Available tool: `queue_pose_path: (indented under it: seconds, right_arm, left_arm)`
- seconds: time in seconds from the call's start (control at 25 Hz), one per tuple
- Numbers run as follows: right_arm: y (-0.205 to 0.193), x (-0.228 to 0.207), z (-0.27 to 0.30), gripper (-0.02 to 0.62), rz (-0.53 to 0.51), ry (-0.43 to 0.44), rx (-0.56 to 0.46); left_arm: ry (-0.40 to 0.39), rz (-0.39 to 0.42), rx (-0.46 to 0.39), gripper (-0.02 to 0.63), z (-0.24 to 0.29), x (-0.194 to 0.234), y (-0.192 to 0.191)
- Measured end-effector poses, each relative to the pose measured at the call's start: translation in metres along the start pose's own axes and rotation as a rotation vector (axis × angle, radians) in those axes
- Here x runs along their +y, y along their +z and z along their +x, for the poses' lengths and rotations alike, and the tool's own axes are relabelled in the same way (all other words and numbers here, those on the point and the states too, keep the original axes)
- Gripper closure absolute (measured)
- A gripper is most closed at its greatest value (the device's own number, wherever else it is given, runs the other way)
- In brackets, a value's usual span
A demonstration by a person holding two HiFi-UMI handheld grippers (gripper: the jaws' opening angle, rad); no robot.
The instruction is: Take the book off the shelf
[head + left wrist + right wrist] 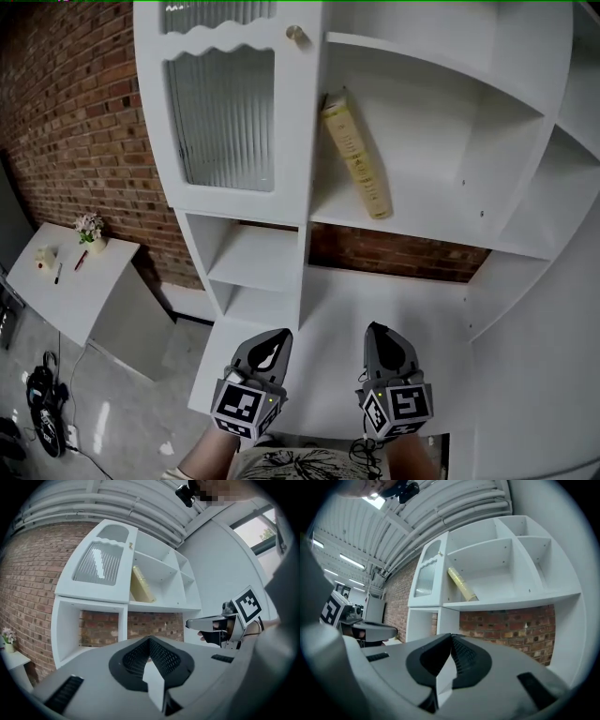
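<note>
**A:** Where do we stand?

**B:** Before the white shelf point(412, 230), with both tools held low in front of it. Our left gripper point(272, 343) and right gripper point(379, 336) each have their jaws pressed together, with nothing between them. The book point(357, 155) sits well above, in the open compartment just right of the ribbed-glass door point(225, 117).

**A:** How does it lie?

**B:** It leans. Its head rests against the compartment's left wall and its foot stands out to the right on the board. The long axis runs on a slant, and what looks like the spine faces us.

**A:** And how will it handle?

**B:** We judge it a stiff hardback, fairly weighty for one pinch, with a cover that is likely smooth. We'd open wide and clamp across the spine's thickness near mid-height, where it stands clear of the wall, so it won't swing.
</note>
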State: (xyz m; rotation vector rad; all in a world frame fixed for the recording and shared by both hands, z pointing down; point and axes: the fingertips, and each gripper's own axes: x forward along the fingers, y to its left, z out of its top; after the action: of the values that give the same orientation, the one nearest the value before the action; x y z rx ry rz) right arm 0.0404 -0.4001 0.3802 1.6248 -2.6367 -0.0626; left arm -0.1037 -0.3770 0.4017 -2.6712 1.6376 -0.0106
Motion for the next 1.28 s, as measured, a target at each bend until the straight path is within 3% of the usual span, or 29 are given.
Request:
queue_pose_path:
  seconds: [0.2, 0.44, 0.56, 0.92, 1.28]
  right_arm:
    - [0.018, -0.009, 0.025, 0.594, -0.015, -0.062, 0.003]
    - [0.072, -0.016, 0.059, 0.586, -0.074, -0.139, -0.031]
    - [0.104, -0.018, 0.079, 0.436, -0.111, -0.149, -0.064]
    - [0.163, -0.044, 0.150, 0.188, -0.255, -0.213, -0.050]
    - [0.184, -0.058, 0.216, 0.161, -0.285, -0.207, 0.078]
  left_arm:
    - [-0.050, 0.017, 0.002, 0.593, 0.023, 0.014, 0.013]
    - [-0.070, 0.008, -0.045, 0.594, 0.036, 0.040, 0.033]
    - [-0.092, 0.022, -0.030, 0.593, 0.041, 0.048, 0.032]
    - [-0.153, 0.039, -0.014, 0.592, 0.047, 0.065, 0.019]
    - [-0.164, 0.024, -0.030, 0.592, 0.053, 0.075, 0.023]
